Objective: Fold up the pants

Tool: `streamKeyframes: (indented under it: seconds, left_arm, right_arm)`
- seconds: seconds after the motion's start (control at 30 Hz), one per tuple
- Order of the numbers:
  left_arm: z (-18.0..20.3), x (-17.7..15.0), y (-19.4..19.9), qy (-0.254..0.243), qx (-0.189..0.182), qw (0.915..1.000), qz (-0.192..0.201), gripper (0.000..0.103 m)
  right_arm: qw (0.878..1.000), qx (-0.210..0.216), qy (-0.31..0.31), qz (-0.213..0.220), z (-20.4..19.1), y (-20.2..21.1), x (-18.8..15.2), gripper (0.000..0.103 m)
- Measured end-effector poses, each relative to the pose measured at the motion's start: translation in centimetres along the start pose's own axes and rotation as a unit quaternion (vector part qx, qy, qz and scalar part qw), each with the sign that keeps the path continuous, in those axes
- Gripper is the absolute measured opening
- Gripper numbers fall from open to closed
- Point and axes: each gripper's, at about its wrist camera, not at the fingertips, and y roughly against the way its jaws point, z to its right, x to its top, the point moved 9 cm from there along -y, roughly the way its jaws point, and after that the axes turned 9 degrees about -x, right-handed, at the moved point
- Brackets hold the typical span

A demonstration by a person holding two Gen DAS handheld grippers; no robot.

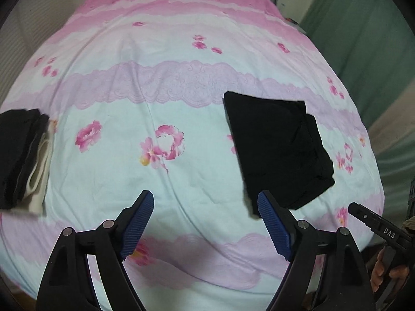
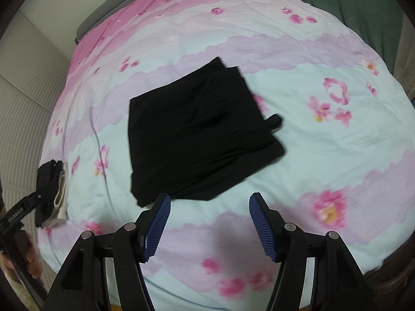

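The black pants (image 1: 277,145) lie folded into a compact rectangle on the floral bedspread (image 1: 166,98). They also show in the right wrist view (image 2: 199,134), with a small flap sticking out at the right edge. My left gripper (image 1: 205,204) is open and empty, hovering above the bed to the left of the pants. My right gripper (image 2: 210,207) is open and empty, just in front of the pants' near edge. The right gripper's body shows at the lower right of the left wrist view (image 1: 381,230).
A stack of folded black and cream clothes (image 1: 23,158) sits at the bed's left edge; it also shows in the right wrist view (image 2: 53,194). A green curtain (image 1: 363,39) hangs on the right. A pale wall lies to the left.
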Motion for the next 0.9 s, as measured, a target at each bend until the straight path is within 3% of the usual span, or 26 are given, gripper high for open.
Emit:
streamKeyframes:
  seconds: [0.23, 0.47, 0.6, 0.77, 0.9]
  left_arm:
    - [-1.9, 2.8, -1.8, -0.083, -0.064, 0.9945, -0.009, 0.081]
    - [-0.7, 6.9, -7.1, -0.145, -0.133, 0.9799, -0.032, 0.08]
    - [0.8, 9.6, -12.4, -0.138, -0.171, 0.9739, -0.057, 0.078]
    - [1.9, 12.6, -19.3, -0.087, -0.214, 0.9683, -0.095, 0.078]
    - [2.3, 13.1, -22.9, -0.078, -0.216, 0.9664, -0.116, 0.076]
  right_arm:
    - [0.997, -0.012, -0.074, 0.022, -5.9, -0.3, -3.6, 0.064]
    - [0.995, 0.002, -0.1, 0.015, -11.6, -3.8, -6.0, 0.064]
    - [0.991, 0.009, -0.13, 0.003, -12.8, -6.3, -6.2, 0.063]
    - [0.984, 0.009, -0.18, -0.002, -11.9, -8.3, -6.2, 0.063]
    - [0.976, 0.011, -0.219, -0.003, -10.7, -9.3, -6.2, 0.062]
